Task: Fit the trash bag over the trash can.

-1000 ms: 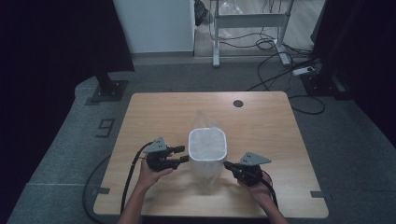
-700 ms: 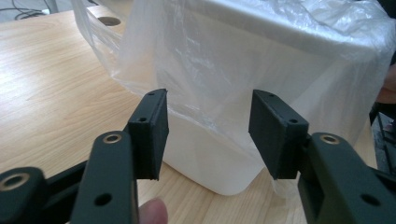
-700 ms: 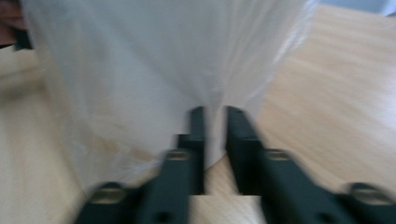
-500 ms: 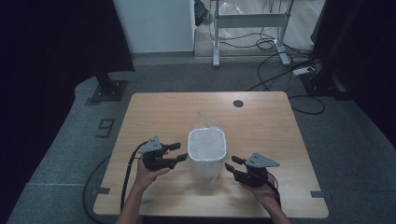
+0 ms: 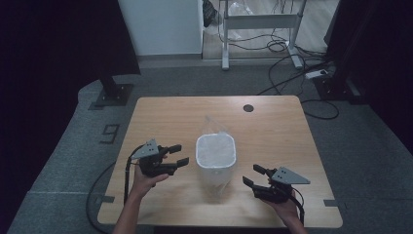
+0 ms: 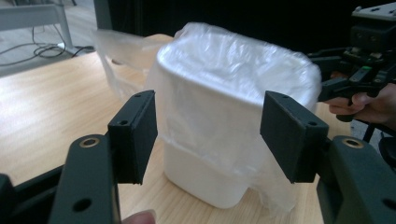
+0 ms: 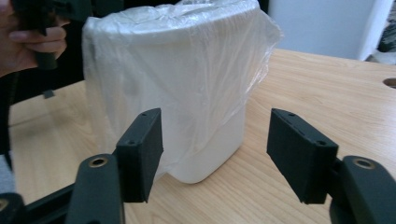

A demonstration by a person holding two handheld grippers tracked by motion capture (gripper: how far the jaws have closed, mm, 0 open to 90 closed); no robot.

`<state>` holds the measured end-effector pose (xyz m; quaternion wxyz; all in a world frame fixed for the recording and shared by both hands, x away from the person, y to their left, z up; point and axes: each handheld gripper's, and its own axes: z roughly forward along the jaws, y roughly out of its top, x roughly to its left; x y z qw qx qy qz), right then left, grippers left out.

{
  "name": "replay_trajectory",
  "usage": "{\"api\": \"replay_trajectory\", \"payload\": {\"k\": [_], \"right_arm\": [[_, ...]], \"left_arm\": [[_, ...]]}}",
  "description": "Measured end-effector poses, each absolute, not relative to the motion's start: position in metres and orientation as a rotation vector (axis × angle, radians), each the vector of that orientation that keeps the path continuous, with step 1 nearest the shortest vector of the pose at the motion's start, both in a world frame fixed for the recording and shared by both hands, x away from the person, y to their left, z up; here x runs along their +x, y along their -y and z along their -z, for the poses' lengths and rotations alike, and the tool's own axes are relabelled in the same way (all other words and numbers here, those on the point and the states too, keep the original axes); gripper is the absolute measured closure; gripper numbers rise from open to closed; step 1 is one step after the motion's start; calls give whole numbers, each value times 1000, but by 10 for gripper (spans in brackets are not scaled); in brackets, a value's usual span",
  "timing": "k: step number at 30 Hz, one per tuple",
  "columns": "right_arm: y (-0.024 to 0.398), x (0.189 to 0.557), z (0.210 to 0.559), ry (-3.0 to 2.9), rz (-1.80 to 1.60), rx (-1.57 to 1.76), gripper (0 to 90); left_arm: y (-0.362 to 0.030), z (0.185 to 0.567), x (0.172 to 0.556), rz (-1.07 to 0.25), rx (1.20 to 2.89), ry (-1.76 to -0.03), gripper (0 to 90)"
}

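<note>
Wooden table [image 5: 160, 117], lined bin [image 5: 215, 156] — hand-held grippers (both empty) opening

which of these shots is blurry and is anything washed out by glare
Left gripper view: the bag-lined white bin is soft and smeared, its top washed pale. Right gripper view: bin sharper, near jaws crisp. High view: dim, dark surroundings, bin's liner brightest; no hard glare on the table.

A wooden table [image 5: 160, 122] fills the lower middle of the frame, with a round dark hole [image 5: 248, 107] near its far edge. At the top centre stands a grey metal frame [image 5: 258, 22]; cables [image 5: 292, 78] trail across the floor at upper right.
</note>
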<state>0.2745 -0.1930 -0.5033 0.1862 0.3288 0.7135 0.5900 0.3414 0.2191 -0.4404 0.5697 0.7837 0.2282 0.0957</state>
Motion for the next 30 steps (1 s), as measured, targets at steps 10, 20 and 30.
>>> {"api": "replay_trajectory", "payload": {"k": [10,20,30], "right_arm": [[205,261,505,-2006,-1688,933,319],[213,259,507,-1997,-1685,957,319],[218,259,508,-1993,-1691,962,319]], "left_arm": [[-207,409,350,-238,1900,-457,360],[-189,396,359,-223,1977,-401,367],[-158,385,377,-167,2081,-348,399]]}}
